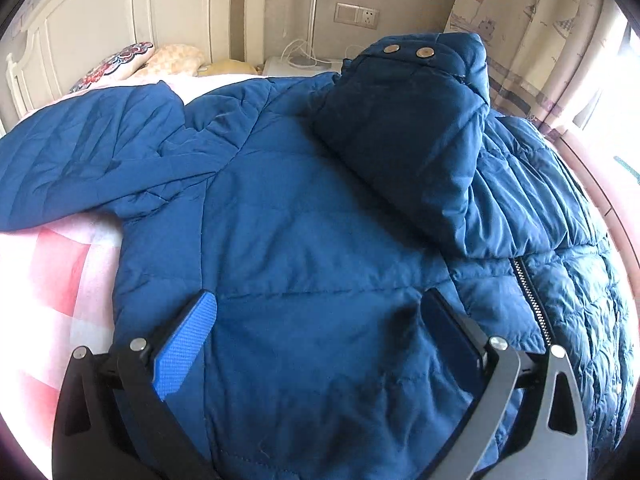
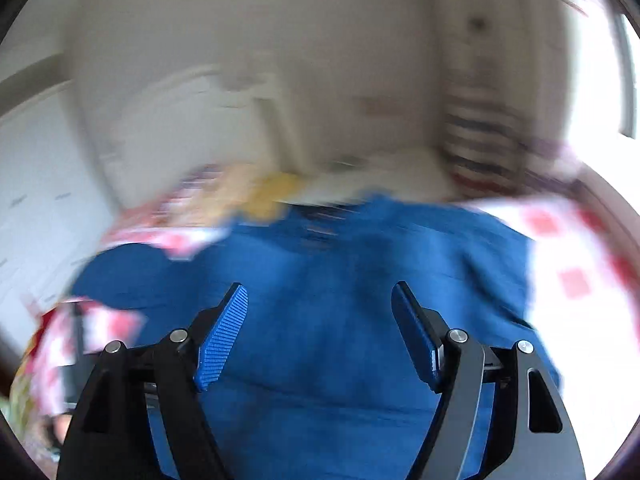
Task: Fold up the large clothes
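A large blue quilted jacket lies spread on a bed with a pink-and-white checked sheet. One sleeve stretches out to the left. A darker part with two metal snaps is folded over the body, and a zipper runs at the right. My left gripper is open wide just above the jacket's body, with nothing pinched. The right wrist view is blurred. There my right gripper stands open over the blue jacket, with nothing between its pads.
A white headboard and patterned pillows are at the far end of the bed. A wall socket, cables and a white bedside unit stand behind. A patterned curtain and a bright window are at the right.
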A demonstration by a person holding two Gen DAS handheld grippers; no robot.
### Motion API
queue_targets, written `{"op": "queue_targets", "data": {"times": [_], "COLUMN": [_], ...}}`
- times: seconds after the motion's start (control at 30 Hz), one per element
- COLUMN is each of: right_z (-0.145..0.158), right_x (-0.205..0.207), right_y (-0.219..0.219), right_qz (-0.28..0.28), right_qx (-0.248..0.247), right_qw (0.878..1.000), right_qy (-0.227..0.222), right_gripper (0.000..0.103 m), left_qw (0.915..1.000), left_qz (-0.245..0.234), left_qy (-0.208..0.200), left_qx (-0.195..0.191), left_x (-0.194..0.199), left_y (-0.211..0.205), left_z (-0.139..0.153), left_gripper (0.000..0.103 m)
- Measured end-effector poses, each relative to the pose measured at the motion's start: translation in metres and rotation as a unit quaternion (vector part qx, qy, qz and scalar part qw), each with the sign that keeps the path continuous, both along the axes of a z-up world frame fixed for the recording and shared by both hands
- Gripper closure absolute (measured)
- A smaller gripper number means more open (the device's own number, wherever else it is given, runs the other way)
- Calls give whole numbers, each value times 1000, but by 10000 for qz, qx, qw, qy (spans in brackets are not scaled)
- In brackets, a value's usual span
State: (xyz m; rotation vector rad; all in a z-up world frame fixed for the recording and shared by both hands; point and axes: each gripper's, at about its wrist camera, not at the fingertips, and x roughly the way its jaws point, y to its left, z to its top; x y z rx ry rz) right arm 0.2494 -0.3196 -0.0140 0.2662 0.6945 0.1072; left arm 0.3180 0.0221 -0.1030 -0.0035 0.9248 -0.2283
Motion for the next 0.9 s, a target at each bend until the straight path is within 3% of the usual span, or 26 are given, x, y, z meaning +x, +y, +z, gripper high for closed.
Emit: {"op": "queue_targets", "data": {"times": [0.17,0.37,0.4,0.47,0.53,0.6,0.7,0.83,0.9], "right_z": [-65,-79,-79,-80,-81,-82,-83,-84,-84], "right_x": [-1,-4,-5,-6,-6,-4,-3,-2,-3], "right_y": [-51,-52,-55,-58,-60,-58,-59,-59,-59], "right_qz": [-754,-640,-628,-598,-588,-578,-527,-504,-504], "right_qx": [-338,-473,-373,-189,-63,15,119,110,124], "right_qw": [9914,9918,9926,9935,9941,9944,9945,9946,9947], "right_qy": [1011,996,974,946,910,886,895,900,893], "right_gripper": [34,28,28,27,27,27,24,24,23], "left_qw": [10000,9982,9986,9963,9691,9371,9170,9106,9001], "left_qz": [22,-478,-492,-244,19,145,166,316,358], "left_qy": [1,-289,-197,279,843,1009,1201,1278,1246], "left_qx": [-60,231,23,-770,-2320,-3338,-3801,-3918,-4160], "left_x": [1,23,36,61,74,71,67,77,87], "left_y": [-5,-48,-50,-40,-17,-5,-4,-4,-1], "left_z": [9,44,45,39,24,12,-4,-13,-15], "left_gripper": [2,2,2,3,8,13,24,35,39]}}
